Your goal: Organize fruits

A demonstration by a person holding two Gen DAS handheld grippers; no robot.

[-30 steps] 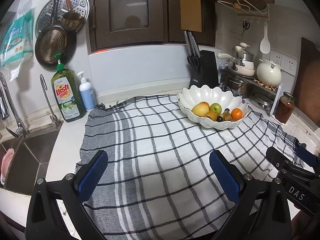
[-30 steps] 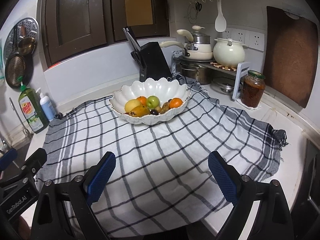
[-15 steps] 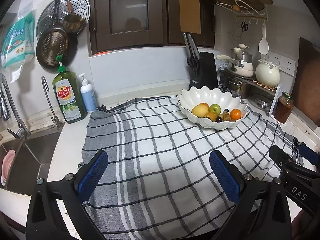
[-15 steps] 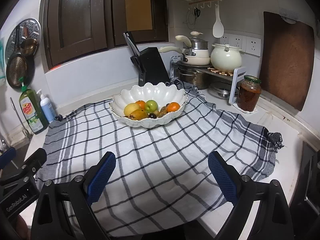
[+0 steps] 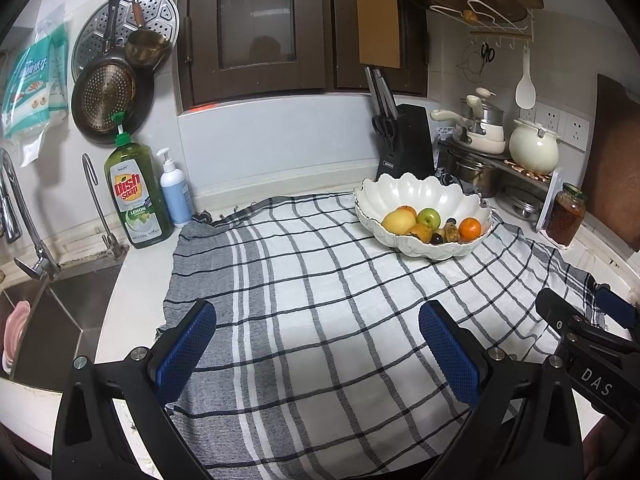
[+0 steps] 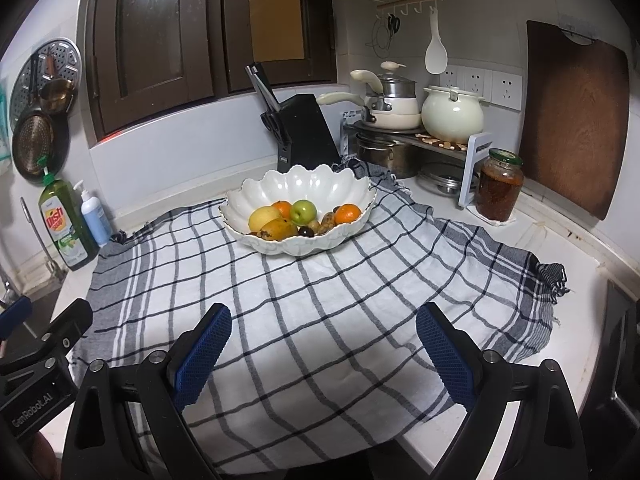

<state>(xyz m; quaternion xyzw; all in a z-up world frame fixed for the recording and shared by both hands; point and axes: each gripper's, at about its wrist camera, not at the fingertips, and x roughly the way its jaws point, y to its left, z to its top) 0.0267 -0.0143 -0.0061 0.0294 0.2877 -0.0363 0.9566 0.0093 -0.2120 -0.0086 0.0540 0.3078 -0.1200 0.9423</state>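
A white scalloped bowl (image 5: 420, 190) (image 6: 300, 184) stands at the back of a checked cloth (image 5: 320, 300) (image 6: 320, 312). In it lie a yellow fruit (image 5: 398, 221) (image 6: 264, 218), a green apple (image 5: 428, 217) (image 6: 303, 211), oranges (image 5: 469, 229) (image 6: 347, 213), a mango (image 6: 280, 229) and small dark fruits. My left gripper (image 5: 318, 344) is open and empty above the cloth's near edge. My right gripper (image 6: 324, 344) is open and empty, also near the front, and shows at the right edge of the left wrist view (image 5: 576, 336).
A sink (image 5: 44, 320) and tap are at the left, with a dish soap bottle (image 5: 136, 196) and pump bottle (image 5: 175, 194). A knife block (image 5: 404, 140), pots on a rack (image 6: 416, 120), a jar (image 6: 498, 186) and a cutting board (image 6: 576, 120) line the back and right.
Both grippers have drawn back and risen a little, so the bowl looks smaller and farther. Both stay open and empty.
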